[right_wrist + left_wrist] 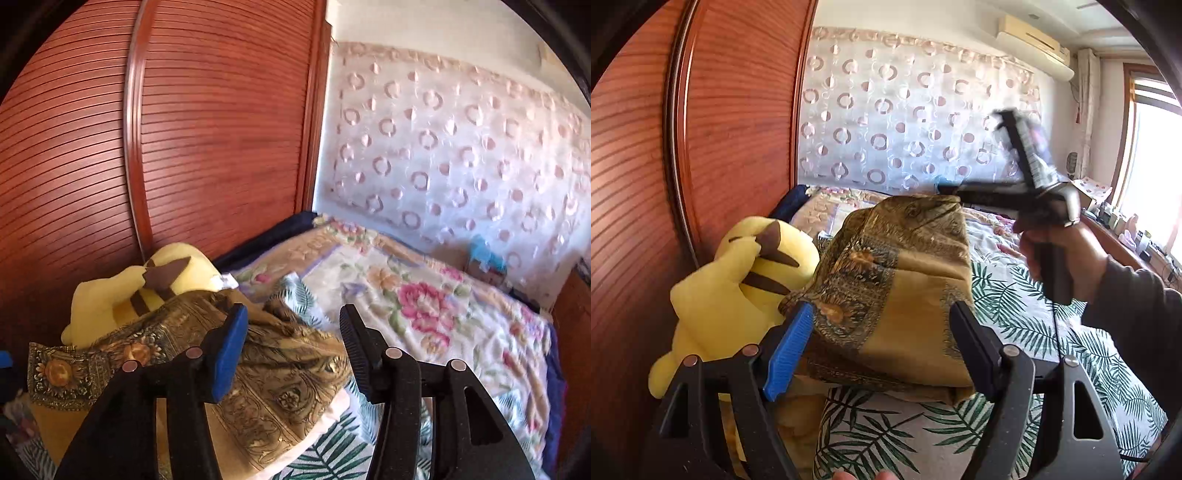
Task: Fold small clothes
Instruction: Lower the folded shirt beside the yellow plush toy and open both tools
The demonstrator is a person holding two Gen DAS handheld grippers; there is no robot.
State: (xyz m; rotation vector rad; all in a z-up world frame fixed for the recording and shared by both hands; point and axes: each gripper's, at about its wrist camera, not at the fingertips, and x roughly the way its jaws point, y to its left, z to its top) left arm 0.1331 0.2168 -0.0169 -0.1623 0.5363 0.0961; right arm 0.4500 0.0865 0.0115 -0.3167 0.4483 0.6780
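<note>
A folded golden-brown patterned cloth [905, 280] lies in a heap on the bed, leaning against a yellow plush toy. My left gripper [882, 314] stands wide open around its near end, the blue pad [790, 347] beside the left fringe and the black pad [971, 350] at the right edge, neither pressing it. The right gripper [955, 192], blurred and held by a hand [1067, 254], sits at the cloth's far top corner. In the right wrist view the right gripper [293, 314] is open over the cloth [288, 387], which passes loosely between its fingers.
The yellow plush toy [738, 288] rests against a slatted red-brown wooden door [731, 129] on the left. A leaf-print sheet [1015, 302] and a floral blanket [424, 306] cover the bed. A circle-patterned curtain [905, 110] hangs behind, and a cluttered window sill [1126, 225] lies far right.
</note>
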